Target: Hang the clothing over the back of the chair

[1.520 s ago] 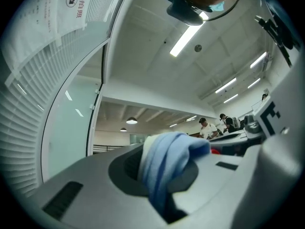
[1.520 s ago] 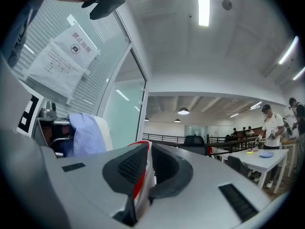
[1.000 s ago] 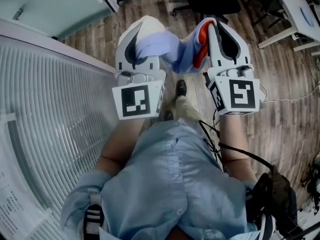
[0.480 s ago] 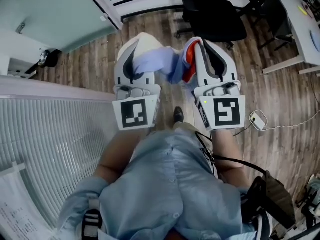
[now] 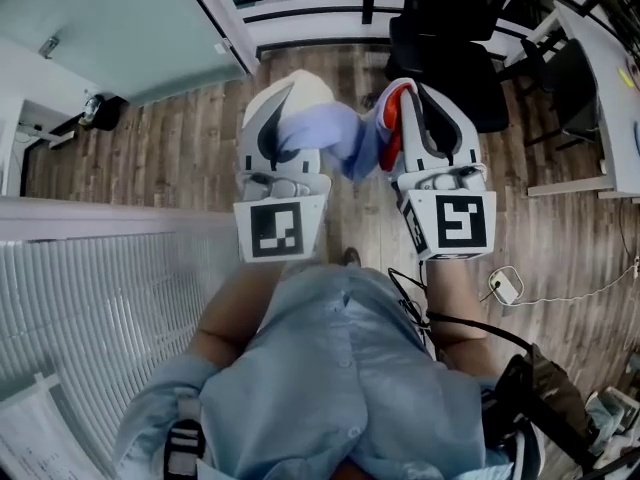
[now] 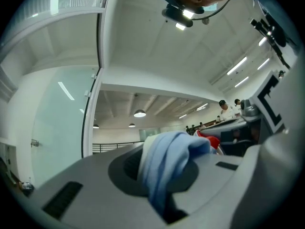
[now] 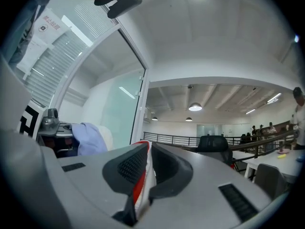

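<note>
The left gripper [image 5: 287, 103] is pinched nearly closed on a fold of pale blue cloth, which bulges out between its jaws and spills over the top. The right gripper [image 5: 418, 108] is clamped just as tight on another edge of the same piece, where a red and white strip shows between its jaws. Both are held out level in front of the person's chest, side by side. The clothing [image 5: 338, 133] spans the short gap between them as a bunched, sagging roll, up in the air above the wooden floor [image 5: 170, 153] and touching nothing else.

Just beyond the right gripper stands a black office chair [image 5: 450, 58], near a white bench [image 5: 605, 78]. I'd judge the pick-up done and the carrying under way. The hanging itself is not yet done: the chair's back is bare and apart from the cloth. What is left is to reach the chair, lift the cloth over its back and let go.

The clothing looks soft and thin, mostly light blue with some white, and crumpled rather than spread (whether shirt or jacket I cannot tell).
</note>
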`<state>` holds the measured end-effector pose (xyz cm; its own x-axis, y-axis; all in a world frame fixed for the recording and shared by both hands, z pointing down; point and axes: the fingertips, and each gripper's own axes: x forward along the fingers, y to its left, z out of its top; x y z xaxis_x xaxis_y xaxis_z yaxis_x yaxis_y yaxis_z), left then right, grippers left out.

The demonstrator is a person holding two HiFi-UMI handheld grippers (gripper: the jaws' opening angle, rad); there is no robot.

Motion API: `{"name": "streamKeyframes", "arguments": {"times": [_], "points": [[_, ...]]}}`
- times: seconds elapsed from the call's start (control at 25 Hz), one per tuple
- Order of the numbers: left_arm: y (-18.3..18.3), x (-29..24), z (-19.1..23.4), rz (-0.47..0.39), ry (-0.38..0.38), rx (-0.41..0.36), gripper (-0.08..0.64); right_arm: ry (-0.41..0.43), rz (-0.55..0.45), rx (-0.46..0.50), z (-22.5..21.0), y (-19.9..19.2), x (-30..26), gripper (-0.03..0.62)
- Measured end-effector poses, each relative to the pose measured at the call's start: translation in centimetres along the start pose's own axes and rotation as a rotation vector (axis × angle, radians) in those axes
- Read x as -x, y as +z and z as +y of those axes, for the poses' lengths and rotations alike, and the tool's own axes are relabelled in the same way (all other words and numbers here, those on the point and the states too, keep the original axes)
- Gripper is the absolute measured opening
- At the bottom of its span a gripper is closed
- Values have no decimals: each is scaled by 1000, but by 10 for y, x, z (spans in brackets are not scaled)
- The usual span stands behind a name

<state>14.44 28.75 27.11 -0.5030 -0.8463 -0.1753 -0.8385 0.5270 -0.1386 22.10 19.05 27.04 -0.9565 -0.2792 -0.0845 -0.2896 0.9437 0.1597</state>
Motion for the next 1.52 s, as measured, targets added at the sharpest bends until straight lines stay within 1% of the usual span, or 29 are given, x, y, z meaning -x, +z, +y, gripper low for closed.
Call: {"name": "streamKeyframes", "arguments": {"times": [0.16, 0.36, 0.56, 0.68, 0.8, 1.08, 1.36, 1.52], "points": [[-29, -49, 35, 18, 2, 32, 26, -11, 29, 7, -7, -20, -60, 29], [-55, -119, 75, 21, -10, 48, 26, -29, 57, 14, -19, -37, -138, 29], [-69, -184, 117, 20, -29, 54, 26, -56, 63, 37, -33, -40, -216, 29], [-78, -220, 142, 22, -38, 71, 27, -73, 55, 53, -40, -39, -261, 29], [-78, -253, 162, 1, -49, 73, 26, -90, 33, 64, -48, -33, -298, 29], [-85, -314, 184, -4, -84, 63, 27, -133, 19, 64, -73, -33, -351, 29], [-110, -376, 187, 10, -123, 53, 26, -164, 42, 53, -107, -59, -398, 29], [-125, -427, 188, 24, -148, 48, 26, -174, 59, 46, -132, -72, -437, 29]]}}
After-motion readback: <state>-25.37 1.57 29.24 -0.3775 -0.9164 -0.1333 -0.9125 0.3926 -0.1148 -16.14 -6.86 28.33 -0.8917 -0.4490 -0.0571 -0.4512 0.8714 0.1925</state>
